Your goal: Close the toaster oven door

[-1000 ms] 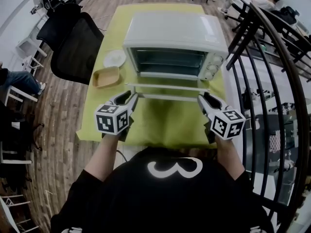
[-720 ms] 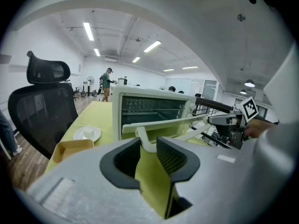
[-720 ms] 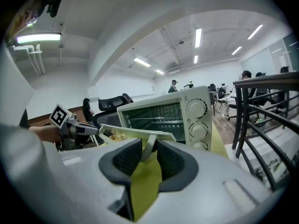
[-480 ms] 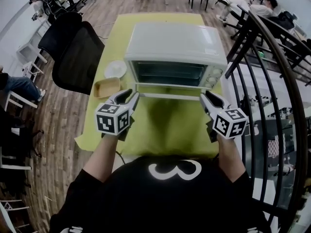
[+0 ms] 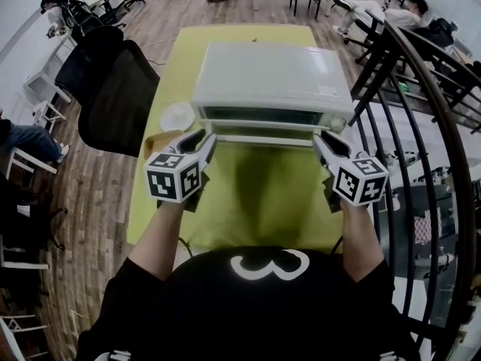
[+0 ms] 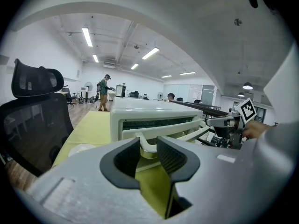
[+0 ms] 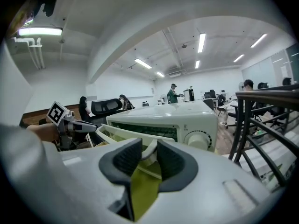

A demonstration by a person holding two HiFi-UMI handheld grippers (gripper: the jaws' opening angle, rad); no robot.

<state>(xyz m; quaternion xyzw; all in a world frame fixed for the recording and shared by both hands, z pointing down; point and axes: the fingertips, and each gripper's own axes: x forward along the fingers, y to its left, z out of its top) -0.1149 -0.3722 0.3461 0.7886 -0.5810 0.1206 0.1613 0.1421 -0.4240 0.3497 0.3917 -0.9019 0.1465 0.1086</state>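
Two ends of door handle (image 5: 263, 139) pinched, left gripper (image 5: 204, 138) and right gripper (image 5: 319, 140); door (image 5: 263, 126) risen, nearly shut.

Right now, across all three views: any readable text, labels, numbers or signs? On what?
"3": white, on the person's black shirt.
Small sticker on top of the toaster oven: too small to read.
Marks round its dial: too small to read.
Cubes on the left gripper and right gripper: square coded markers, no letters.

Toaster oven door (image 5: 263, 128) half shut, left gripper (image 5: 201, 140), right gripper (image 5: 325, 143) on handle (image 5: 263, 139)
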